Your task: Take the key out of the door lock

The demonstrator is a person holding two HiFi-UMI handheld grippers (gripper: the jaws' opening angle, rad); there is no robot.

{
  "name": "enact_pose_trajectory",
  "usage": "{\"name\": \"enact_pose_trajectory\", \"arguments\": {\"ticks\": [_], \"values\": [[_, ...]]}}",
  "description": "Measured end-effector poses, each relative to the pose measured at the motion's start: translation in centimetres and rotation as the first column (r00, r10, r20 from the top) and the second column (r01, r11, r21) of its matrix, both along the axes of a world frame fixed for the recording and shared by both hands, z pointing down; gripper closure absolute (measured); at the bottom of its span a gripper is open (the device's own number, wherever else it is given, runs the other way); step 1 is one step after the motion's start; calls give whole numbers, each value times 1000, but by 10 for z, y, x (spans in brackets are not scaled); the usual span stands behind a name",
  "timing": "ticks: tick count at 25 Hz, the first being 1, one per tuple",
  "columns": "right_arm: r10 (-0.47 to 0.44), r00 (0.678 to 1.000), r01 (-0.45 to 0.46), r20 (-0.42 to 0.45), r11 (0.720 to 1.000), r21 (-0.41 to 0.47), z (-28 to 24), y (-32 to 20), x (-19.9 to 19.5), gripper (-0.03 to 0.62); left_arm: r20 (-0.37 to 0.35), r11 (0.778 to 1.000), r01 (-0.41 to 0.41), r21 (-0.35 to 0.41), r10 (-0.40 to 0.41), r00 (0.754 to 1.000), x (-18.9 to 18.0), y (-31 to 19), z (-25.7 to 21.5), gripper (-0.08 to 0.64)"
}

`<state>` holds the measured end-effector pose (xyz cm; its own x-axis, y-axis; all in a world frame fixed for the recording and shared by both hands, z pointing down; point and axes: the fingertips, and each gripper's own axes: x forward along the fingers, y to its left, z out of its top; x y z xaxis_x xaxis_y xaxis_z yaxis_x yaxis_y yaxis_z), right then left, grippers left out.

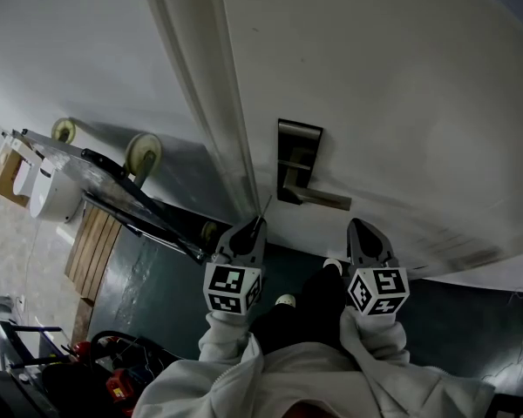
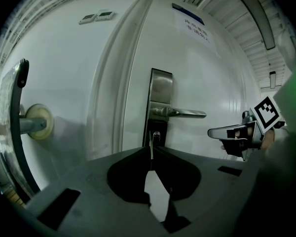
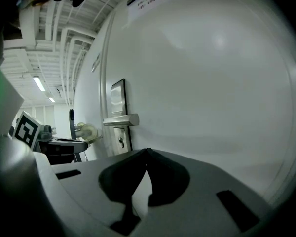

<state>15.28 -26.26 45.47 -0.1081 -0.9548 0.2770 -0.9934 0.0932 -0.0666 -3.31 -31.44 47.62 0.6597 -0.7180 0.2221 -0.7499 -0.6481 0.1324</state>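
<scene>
Down by the door handle (image 1: 318, 197), seen from above, the left gripper (image 1: 256, 223) pinches the key (image 1: 265, 207), whose thin blade points at the lock plate (image 1: 296, 151). Its own view shows the jaws clamped on the key, just short of the keyhole (image 2: 157, 136). The right gripper (image 3: 147, 151) is closed and empty.

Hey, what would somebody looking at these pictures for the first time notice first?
The big white door fills the view, with a metal lock plate and lever handle near its edge. Just below, the left hand-held gripper pinches a thin key in its shut jaws, right in front of the lock. The right hand-held gripper hangs beside it, shut and empty.
</scene>
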Motion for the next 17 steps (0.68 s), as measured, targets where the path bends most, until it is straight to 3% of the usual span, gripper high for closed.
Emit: {"name": "enact_pose_trajectory", "arguments": {"ticks": [17], "values": [[-17,1000,17,18,1000,-7,2,-2,-9,541,-2,999,-19,-27,18,1000,5,3,3,532]]}}
